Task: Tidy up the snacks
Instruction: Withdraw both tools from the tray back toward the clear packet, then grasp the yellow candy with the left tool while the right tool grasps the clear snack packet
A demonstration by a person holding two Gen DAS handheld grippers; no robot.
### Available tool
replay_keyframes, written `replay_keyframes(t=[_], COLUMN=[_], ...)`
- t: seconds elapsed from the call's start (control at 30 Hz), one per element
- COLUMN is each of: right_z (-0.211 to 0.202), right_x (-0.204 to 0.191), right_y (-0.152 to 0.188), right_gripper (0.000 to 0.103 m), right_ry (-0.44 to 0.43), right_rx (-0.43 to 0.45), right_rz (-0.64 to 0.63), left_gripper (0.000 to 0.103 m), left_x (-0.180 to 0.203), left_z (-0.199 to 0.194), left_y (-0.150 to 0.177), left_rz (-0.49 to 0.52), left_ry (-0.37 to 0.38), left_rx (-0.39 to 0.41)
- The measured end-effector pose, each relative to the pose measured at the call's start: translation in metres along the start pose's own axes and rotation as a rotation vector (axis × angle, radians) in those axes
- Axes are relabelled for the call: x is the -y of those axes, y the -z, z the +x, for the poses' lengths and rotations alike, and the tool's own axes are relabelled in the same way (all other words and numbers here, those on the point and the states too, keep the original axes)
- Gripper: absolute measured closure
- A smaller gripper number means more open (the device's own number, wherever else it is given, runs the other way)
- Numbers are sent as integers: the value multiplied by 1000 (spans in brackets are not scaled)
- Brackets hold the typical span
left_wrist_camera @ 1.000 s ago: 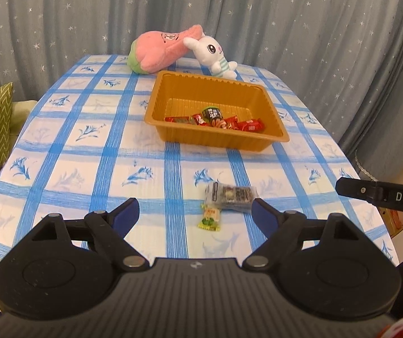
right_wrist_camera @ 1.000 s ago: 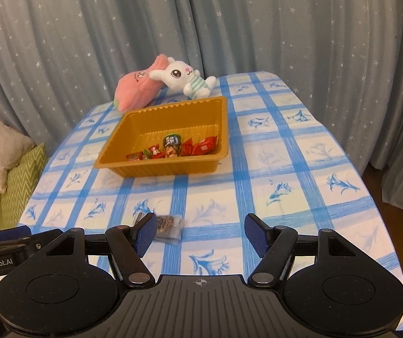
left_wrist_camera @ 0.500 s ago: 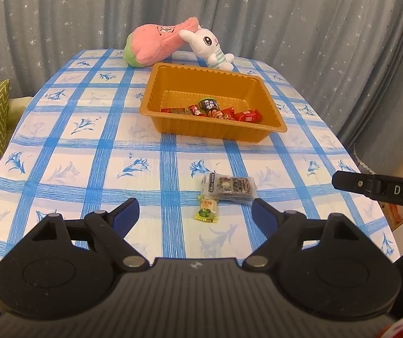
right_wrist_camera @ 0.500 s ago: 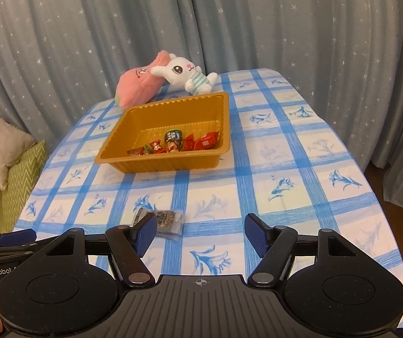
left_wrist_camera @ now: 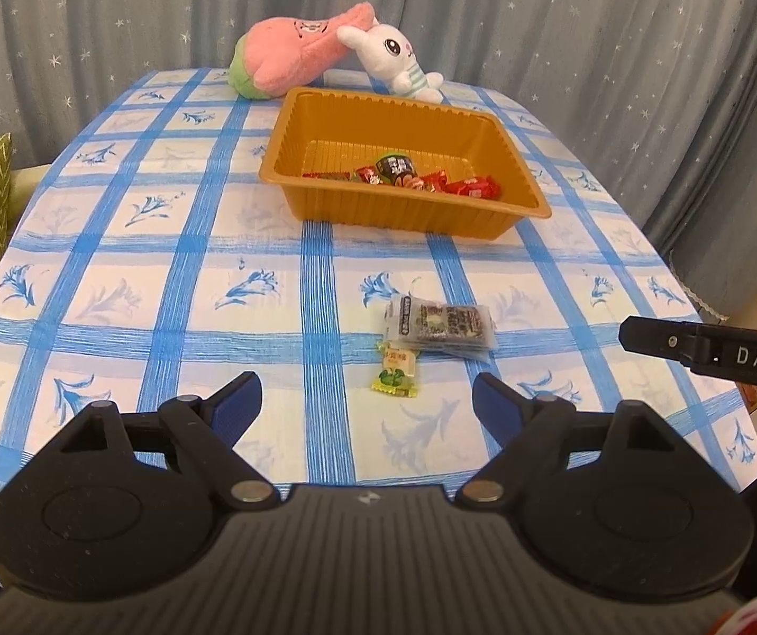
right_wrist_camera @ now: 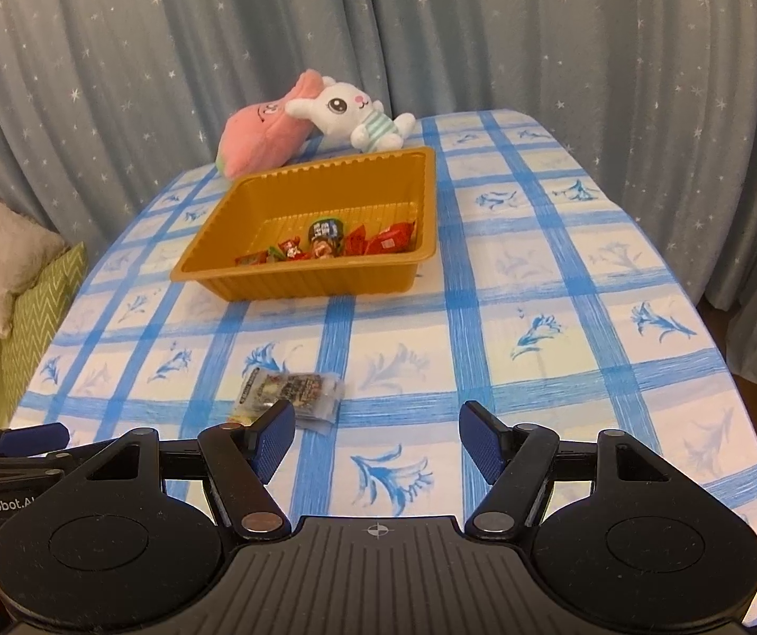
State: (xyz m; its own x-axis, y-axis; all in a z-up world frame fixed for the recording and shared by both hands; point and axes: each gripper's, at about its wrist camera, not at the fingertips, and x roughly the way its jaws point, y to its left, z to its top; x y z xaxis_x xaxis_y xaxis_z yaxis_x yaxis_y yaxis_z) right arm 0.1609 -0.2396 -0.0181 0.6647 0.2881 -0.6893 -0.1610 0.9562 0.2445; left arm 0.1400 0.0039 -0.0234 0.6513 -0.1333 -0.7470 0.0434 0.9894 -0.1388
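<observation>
An orange tray [left_wrist_camera: 516, 211] [right_wrist_camera: 325, 280] holds several wrapped snacks [left_wrist_camera: 404, 177] [right_wrist_camera: 336, 243] along its near side. On the blue-checked tablecloth lie a clear packet with dark print [left_wrist_camera: 439, 324] [right_wrist_camera: 293, 389] and a small yellow-green candy [left_wrist_camera: 395, 373], which is partly hidden behind a finger in the right wrist view. My left gripper [left_wrist_camera: 366, 402] is open and empty, above the near table just short of the candy. My right gripper [right_wrist_camera: 375, 436] is open and empty, to the right of the packet.
A pink plush [left_wrist_camera: 288, 55] [right_wrist_camera: 256, 135] and a white bunny plush [left_wrist_camera: 391, 61] [right_wrist_camera: 349, 116] lie behind the tray. Green and beige cushions [right_wrist_camera: 13, 275] sit left of the table. Starred grey curtains hang behind. The table edge drops off at the right [right_wrist_camera: 711, 317].
Both grippers have moved forward and slightly lower toward the loose packet and candy; the table items look larger. Both stay open. Nothing on the table has moved.
</observation>
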Motion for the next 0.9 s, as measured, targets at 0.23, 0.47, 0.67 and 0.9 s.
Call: replay_keyframes(t=[0.23,0.47,0.67,0.9], right_z=[20,41,60,76], right_x=[7,15,21,20], right_y=[4,10,13,9], right_gripper=[34,34,34,34], right_ry=[3,3,0,-7], right_rx=[-29,-57,-76,-78], right_rz=[-2,-3,7,-16], left_gripper=[23,37,48,65], left_x=[0,5,10,17], left_z=[24,52,74,95], left_y=[4,7,8,6], left_rz=[11,42,79,123], left_ry=[16,44,56,56], left_rx=[-26,-32,-22,-22])
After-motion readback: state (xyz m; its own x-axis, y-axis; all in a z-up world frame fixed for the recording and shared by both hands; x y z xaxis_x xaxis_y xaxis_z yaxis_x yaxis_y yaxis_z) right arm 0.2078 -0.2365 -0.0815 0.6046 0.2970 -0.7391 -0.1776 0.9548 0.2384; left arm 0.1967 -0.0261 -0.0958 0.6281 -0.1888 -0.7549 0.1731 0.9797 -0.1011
